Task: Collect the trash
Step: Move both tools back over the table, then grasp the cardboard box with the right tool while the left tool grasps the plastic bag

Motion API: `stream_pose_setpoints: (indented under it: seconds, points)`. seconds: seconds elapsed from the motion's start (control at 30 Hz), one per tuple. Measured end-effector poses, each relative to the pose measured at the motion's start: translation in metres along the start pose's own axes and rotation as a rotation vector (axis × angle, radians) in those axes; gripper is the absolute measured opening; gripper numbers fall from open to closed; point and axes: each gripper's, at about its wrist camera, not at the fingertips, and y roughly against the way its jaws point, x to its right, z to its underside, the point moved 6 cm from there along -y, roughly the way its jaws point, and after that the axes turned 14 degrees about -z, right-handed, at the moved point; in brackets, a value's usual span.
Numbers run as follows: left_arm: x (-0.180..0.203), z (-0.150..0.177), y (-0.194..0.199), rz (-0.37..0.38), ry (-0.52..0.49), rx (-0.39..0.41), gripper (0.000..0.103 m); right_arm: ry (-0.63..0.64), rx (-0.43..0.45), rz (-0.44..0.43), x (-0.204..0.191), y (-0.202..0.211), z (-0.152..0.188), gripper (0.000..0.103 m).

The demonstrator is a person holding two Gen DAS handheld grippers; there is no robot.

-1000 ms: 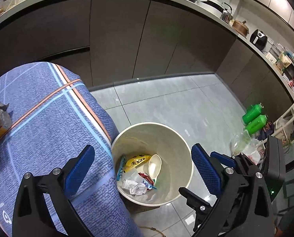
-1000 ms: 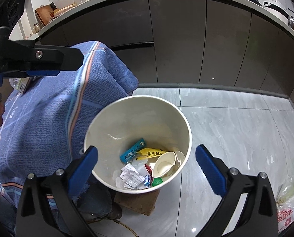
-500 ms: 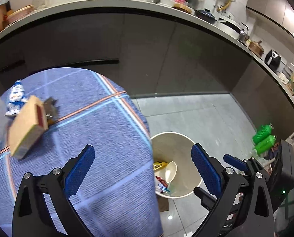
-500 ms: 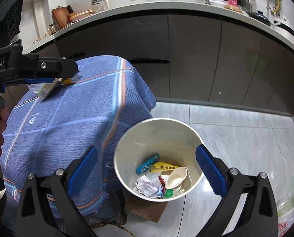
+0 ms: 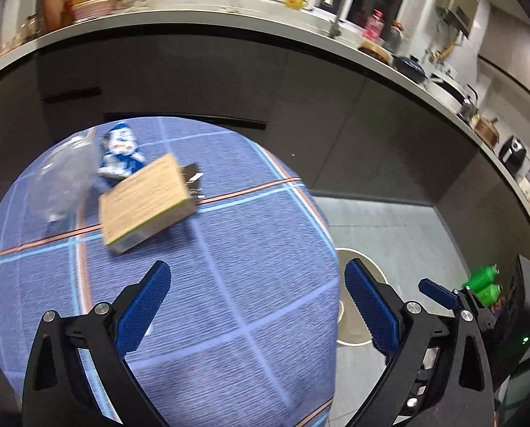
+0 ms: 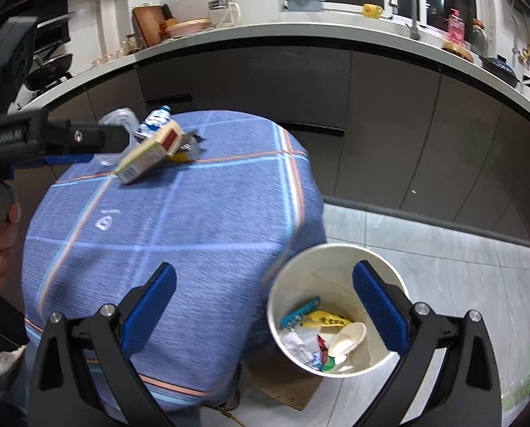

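Observation:
A tan cardboard box [image 5: 146, 202] lies on the blue checked tablecloth [image 5: 229, 284], with a blue-and-white wrapper [image 5: 120, 154], a clear plastic bottle [image 5: 60, 181] and a dark foil scrap [image 5: 192, 175] beside it. My left gripper [image 5: 257, 306] is open and empty above the cloth, short of the box. My right gripper [image 6: 265, 302] is open and empty over the table's edge. The cream trash bin [image 6: 339, 256] stands on the floor to the right and holds several wrappers and a cup [image 6: 348, 336]. The box [image 6: 147, 156] also shows in the right wrist view.
Dark cabinets [image 5: 300, 106] and a cluttered counter [image 6: 300, 32] run behind the table. Green bottles [image 5: 482, 283] and a black device [image 5: 524, 306] stand on the grey tile floor at right. A cardboard piece [image 6: 286, 380] lies under the bin.
Both grippers have risen and swung left from over the bin toward the table. The box, wrapper and bottle have come into the left view. Both grippers stayed open.

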Motion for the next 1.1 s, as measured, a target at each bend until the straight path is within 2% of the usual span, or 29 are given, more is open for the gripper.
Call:
stream_pose_setpoints:
  seconds: [0.27,0.47,0.83,1.1]
  points:
    - [-0.082,0.017,0.008,-0.082,0.093,0.004,0.094,0.041,0.026,-0.102,-0.048,-0.017,-0.034,0.099]
    - [-0.134,0.022,0.006,-0.098,0.187,-0.013,0.094,0.073,0.012,-0.178,-0.081,-0.042,-0.057,0.099]
    - [-0.185,0.010,-0.017,-0.169,0.208,-0.021,0.094,0.092,-0.024,-0.241,-0.105,-0.100,-0.084,0.099]
    - [-0.210,-0.017,-0.049,-0.223,0.191,-0.027,0.094,-0.024,-0.045,-0.290,-0.089,-0.144,-0.097,0.099]
